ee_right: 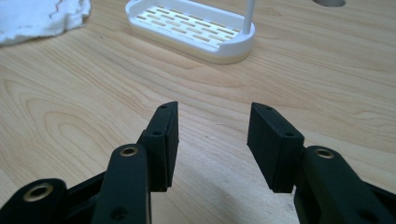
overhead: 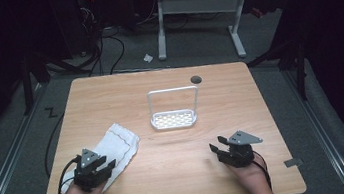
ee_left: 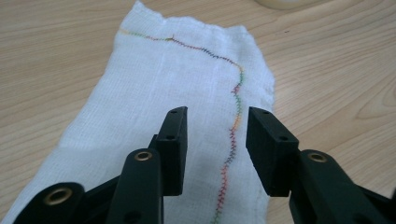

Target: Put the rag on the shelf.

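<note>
A white cloth (overhead: 116, 148) is lying flat on the left near part of the wooden surface (overhead: 170, 178), with a thin line of coloured stitching (ee_left: 232, 135) running along it. The left tool (overhead: 99, 165) is hovering over the cloth's near end, its jaws standing apart with nothing between them. In the left gripper view the stitched line is passing through the gap between the two black jaws, and the cloth is stretching away from the tool (ee_left: 215, 135) toward the far side, its far edge slightly ragged. Whether the jaws are touching the fabric I cannot tell.

A white rack (overhead: 174, 119) with a slotted base and a tall wire hoop handle (overhead: 172, 92) is standing upright near the middle of the surface, well apart from the cloth and to its right. In the right gripper view the rack (ee_right: 191, 28) is sitting ahead of the right tool (ee_right: 212, 140), and a corner of the cloth (ee_right: 42, 16) is showing at the upper left.

The right tool (overhead: 218, 145) is resting low at the right near part of the surface, pointing left and away, its jaws also spread wide and holding nothing. A hand is gripping each tool from the near edge, and a black cable (overhead: 60, 180) is looping from the left one.

A small dark round hole (overhead: 196, 79) is sitting in the surface behind the rack. Beyond the surface, a white desk frame (overhead: 196, 8) is standing on a grey floor (overhead: 280, 88) among dark cables.
</note>
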A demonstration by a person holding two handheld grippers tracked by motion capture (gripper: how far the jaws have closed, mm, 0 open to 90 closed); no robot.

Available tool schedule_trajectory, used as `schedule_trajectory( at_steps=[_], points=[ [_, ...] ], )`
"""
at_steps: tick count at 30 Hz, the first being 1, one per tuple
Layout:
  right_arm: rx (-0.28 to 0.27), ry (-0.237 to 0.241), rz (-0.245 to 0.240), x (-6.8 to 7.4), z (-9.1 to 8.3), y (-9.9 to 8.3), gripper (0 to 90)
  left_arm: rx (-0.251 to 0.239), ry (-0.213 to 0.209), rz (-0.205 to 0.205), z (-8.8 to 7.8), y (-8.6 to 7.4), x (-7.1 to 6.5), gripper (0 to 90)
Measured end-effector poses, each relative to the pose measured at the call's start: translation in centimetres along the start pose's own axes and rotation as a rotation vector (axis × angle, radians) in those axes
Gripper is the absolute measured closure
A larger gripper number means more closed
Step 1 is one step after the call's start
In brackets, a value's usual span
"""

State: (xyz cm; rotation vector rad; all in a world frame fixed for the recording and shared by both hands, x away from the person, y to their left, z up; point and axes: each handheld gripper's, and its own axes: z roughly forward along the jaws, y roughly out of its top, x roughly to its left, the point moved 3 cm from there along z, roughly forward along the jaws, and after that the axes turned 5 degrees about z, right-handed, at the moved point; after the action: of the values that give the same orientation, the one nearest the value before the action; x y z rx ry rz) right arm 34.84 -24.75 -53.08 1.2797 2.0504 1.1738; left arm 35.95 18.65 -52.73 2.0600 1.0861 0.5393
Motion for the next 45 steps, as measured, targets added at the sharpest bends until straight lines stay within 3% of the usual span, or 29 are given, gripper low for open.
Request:
schedule_trajectory(
  at_steps=[2,6,8,10,12,13,14,15,16,19,24,35,36,45],
  points=[
    [0.003,-0.001,0.002,-0.1,0.0,0.0,53.5,-0.008,-0.016,-0.035,-0.1,-0.2,0.5,58.7],
    [-0.006,0.0,0.034,-0.4,-0.4,-0.1,53.5,-0.016,-0.026,-0.066,-0.1,-0.4,1.2,58.8],
    [-0.008,0.005,0.04,-0.3,-0.5,-0.1,53.4,-0.012,-0.017,-0.058,-0.1,-0.5,1.5,59.5],
    [-0.004,0.008,0.04,-0.2,-0.5,-0.2,53.4,-0.011,-0.016,-0.054,-0.1,-0.6,1.6,67.9],
    [0.004,0.012,0.039,-0.1,-0.3,-0.3,53.3,0.028,0.033,-0.026,0.0,-1.0,2.4,81.8],
    [0.004,0.012,0.039,-0.1,-0.3,-0.3,53.3,0.028,0.033,-0.026,0.0,-1.0,2.4,86.6],
    [0.016,0.016,0.033,0.0,0.0,-0.4,53.3,0.057,0.069,-0.041,0.1,-1.2,3.1,90.0],
    [0.02,0.018,0.032,0.0,0.0,-0.4,53.2,0.066,0.082,-0.06,0.2,-1.4,3.6,90.0],
    [0.023,0.022,0.029,0.0,0.1,-0.4,53.2,0.105,0.091,-0.06,0.5,-1.8,4.2,90.0],
    [0.023,0.026,0.031,0.2,0.1,-0.4,53.1,0.117,0.084,-0.045,0.7,-2.0,4.2,90.0],
    [0.02,0.03,0.034,0.2,0.0,-0.4,53.1,0.135,0.07,-0.005,0.8,-1.8,3.5,90.0],
    [0.03,0.038,0.021,0.3,0.1,-0.4,53.1,0.146,-0.076,0.062,0.9,-1.5,-0.2,90.0],
    [0.035,0.039,0.021,0.3,0.2,-0.5,53.0,0.145,-0.11,0.072,1.0,-1.4,-1.1,90.0],
    [0.052,0.048,0.015,0.5,0.3,-0.6,52.9,0.149,-0.213,0.151,1.5,-0.8,-5.0,90.0]
  ],
)
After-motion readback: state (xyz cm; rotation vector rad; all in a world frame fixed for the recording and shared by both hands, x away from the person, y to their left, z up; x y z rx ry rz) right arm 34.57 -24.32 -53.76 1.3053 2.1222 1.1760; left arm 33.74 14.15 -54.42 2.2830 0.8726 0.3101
